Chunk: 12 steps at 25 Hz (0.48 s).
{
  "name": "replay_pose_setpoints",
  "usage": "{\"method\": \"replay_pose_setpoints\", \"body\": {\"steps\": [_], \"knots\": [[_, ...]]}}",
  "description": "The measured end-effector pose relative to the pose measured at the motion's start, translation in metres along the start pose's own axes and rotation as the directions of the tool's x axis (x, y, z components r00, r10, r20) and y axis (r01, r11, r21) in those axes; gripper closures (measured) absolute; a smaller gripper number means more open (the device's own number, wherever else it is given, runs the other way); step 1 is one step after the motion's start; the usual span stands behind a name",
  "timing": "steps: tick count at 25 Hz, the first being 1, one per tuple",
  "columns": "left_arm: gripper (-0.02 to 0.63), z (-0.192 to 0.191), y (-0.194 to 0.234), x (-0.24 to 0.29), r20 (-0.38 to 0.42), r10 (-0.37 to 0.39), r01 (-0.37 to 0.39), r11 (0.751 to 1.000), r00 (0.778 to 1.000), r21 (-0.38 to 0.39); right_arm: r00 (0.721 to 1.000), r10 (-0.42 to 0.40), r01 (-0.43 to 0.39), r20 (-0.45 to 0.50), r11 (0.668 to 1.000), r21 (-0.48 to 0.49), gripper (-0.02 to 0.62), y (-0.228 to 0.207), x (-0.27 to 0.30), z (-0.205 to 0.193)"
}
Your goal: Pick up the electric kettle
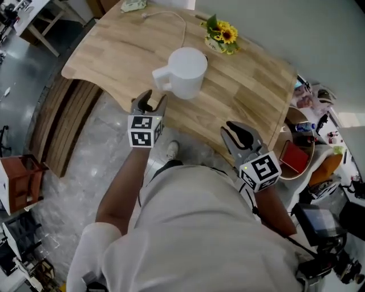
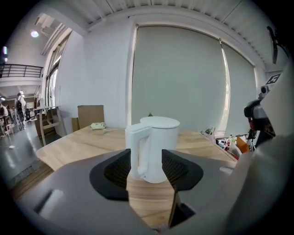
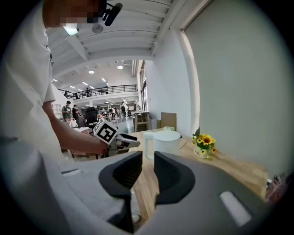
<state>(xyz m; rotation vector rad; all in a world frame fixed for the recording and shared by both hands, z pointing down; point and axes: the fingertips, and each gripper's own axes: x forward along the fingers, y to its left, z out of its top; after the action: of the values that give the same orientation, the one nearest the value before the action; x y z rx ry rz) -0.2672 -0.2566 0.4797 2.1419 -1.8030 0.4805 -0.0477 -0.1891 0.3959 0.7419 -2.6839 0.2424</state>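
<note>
White electric kettle [image 1: 185, 71] stands on the wooden table [image 1: 114, 51], both tongs near it but not holding it.

The left gripper [image 1: 153, 100] is at the table edge, just before the kettle's handle [image 1: 161, 80]. Its jaws are wide apart; in the left gripper view the handle appears between them but further away, not touched. The right gripper [image 1: 236, 132] is more to the side, apart from the kettle, its jaws only a little apart with nothing between them. A small pot of sunflowers [image 1: 221, 35] stands behind the kettle, and a white cable [image 1: 174, 17] lies on the table.
</note>
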Motion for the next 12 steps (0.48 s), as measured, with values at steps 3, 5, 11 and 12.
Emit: {"method": "replay_pose_setpoints", "body": {"steps": [3,5,11,12], "knots": [[0.377,0.004,0.017,0.029,-0.002,-0.015,0.015,0.999,1.0,0.035,0.999,-0.042,0.043,-0.01,0.999,0.031,0.528,0.001,0.016,0.004],[0.371,0.004,0.023,0.045,-0.003,-0.028,0.028,0.999,1.0,0.045,0.997,-0.071,0.072,-0.017,0.996,0.044,0.528,0.002,0.024,0.006],[0.37,0.007,0.032,0.079,0.03,-0.046,0.043,0.996,0.998,0.074,0.986,-0.156,0.161,-0.062,0.984,0.079,0.528,-0.004,0.027,0.001],[0.37,0.009,0.035,0.083,0.04,-0.036,0.033,0.996,0.999,0.08,0.984,-0.164,0.169,-0.068,0.982,0.083,0.528,-0.006,0.028,0.0]]}}
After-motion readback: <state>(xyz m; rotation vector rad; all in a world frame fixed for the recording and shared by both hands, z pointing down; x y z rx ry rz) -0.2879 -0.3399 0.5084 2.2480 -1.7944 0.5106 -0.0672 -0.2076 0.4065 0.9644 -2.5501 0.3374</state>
